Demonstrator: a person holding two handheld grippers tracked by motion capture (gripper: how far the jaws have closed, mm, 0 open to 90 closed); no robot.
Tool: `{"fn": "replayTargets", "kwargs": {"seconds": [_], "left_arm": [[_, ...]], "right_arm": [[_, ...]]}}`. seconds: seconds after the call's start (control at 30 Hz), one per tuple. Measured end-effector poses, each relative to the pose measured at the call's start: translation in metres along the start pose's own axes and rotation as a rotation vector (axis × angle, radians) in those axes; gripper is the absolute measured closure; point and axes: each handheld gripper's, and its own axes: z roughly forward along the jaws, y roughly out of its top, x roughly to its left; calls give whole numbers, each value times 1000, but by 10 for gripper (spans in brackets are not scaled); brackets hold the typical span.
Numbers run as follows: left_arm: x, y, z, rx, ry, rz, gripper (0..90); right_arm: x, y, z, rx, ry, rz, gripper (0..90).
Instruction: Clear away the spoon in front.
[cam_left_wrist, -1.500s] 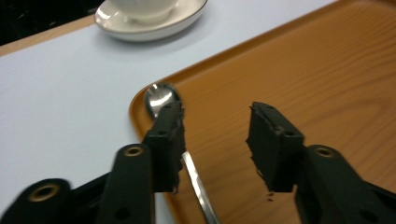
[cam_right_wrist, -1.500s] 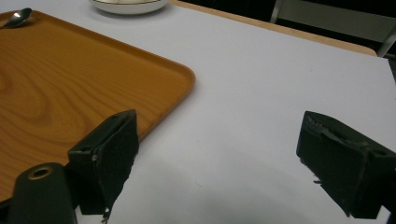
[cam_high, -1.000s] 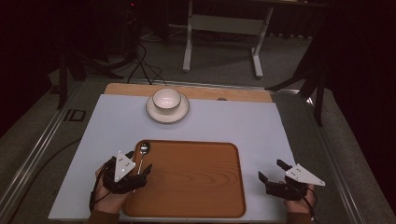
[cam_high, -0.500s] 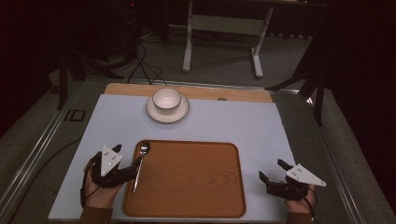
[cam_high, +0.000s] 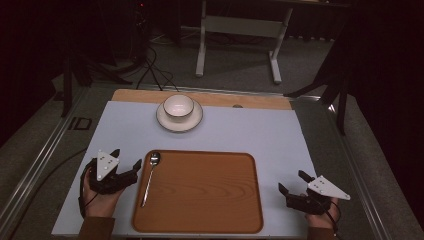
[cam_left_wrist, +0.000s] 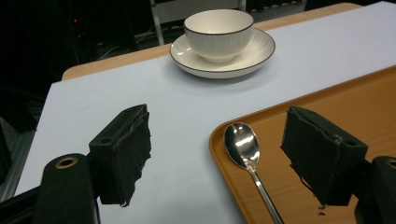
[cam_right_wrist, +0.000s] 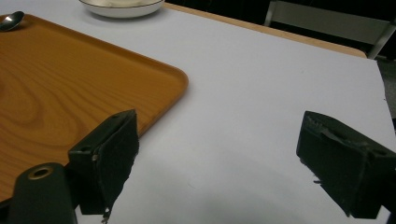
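Note:
A steel spoon (cam_high: 150, 175) lies lengthwise along the left side of the wooden tray (cam_high: 200, 210), bowl end pointing away from me. My left gripper (cam_high: 126, 158) rests on the white mat just left of the tray, open and holding nothing. In the left gripper view the spoon (cam_left_wrist: 240, 144) sits between the spread jaws, inside the tray's corner (cam_left_wrist: 336, 93). My right gripper (cam_high: 292, 181) is right of the tray, open and holding nothing. A white bowl (cam_high: 178, 105) stands on a saucer (cam_high: 192, 121) at the back.
The white mat (cam_high: 260, 135) covers the table, with a wooden strip (cam_high: 260, 101) along the far edge. A metal rail (cam_high: 360, 165) runs down the right side. A table frame (cam_high: 240, 30) and cables (cam_high: 150, 70) lie on the dark floor beyond.
My left gripper has drawn back leftward off the tray's edge. The spoon stays lying on the tray. The right gripper has not moved.

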Motion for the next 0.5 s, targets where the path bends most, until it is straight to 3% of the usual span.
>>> {"fn": "replayTargets", "kwargs": {"seconds": [0.17,0.2,0.5], "left_arm": [[12,-4,3,-3,25,-25,233],[16,-8,5,-3,53,-24,234],[26,-12,14,8,92,-39,235]], "right_arm": [[-1,-1,-1,-1,-7,2,128],[-2,-1,-1,1,-8,3,128],[-4,-2,-2,-1,-17,9,128]]}}
